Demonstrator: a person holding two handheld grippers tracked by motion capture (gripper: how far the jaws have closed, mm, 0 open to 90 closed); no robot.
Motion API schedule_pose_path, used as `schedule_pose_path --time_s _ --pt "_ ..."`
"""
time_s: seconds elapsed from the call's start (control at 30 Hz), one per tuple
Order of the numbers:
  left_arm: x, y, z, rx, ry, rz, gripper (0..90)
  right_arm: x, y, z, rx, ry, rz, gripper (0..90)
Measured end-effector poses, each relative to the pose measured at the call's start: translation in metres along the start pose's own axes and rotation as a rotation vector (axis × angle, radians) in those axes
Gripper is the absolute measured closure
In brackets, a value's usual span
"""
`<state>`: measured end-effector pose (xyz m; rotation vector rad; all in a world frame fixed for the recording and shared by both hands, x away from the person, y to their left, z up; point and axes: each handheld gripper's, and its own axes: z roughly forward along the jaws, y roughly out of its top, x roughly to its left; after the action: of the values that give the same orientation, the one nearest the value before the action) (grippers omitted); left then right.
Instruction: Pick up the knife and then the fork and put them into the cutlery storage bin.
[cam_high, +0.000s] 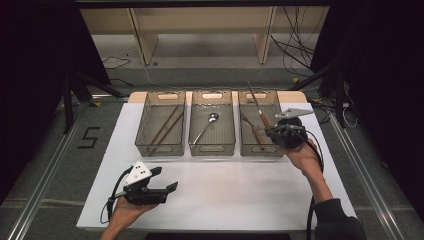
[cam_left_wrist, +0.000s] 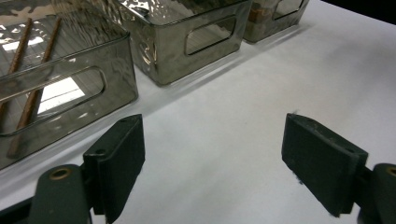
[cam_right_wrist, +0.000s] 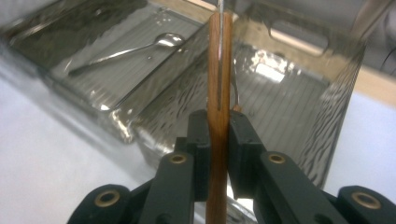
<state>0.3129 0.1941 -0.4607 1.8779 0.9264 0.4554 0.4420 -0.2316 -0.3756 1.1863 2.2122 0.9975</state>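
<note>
Knife (cam_right_wrist: 219, 70) with a wood handle is clamped in the right gripper (cam_high: 274, 131), held over the right bin (cam_high: 274, 150), blade pointing up and far. Looks like sorting: chopsticks (cam_high: 167, 125) in the left bin (cam_high: 145, 147), spoon (cam_high: 206, 126) in the middle bin (cam_high: 212, 148). Left gripper (cam_high: 167, 180) idles near-left over the table (cam_high: 240, 195), jaws spread, nothing between them.

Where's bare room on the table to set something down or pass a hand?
The white board is bare between the left tool and the right forearm, in front of the three bins. Crowded: right bin, where the right tool holds a wooden-handled utensil over another piece.
</note>
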Motion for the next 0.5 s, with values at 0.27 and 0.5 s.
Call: schedule_pose_path --time_s 0.27,0.5 --pt "0.003 -0.008 0.0 -0.001 0.016 -0.015 20.9 -0.019 0.01 0.029 0.07 0.015 0.142 81.4" --pt "0.006 -0.01 -0.002 -0.025 0.02 -0.024 20.5 -0.027 0.012 0.047 0.118 -0.001 0.196 81.3"
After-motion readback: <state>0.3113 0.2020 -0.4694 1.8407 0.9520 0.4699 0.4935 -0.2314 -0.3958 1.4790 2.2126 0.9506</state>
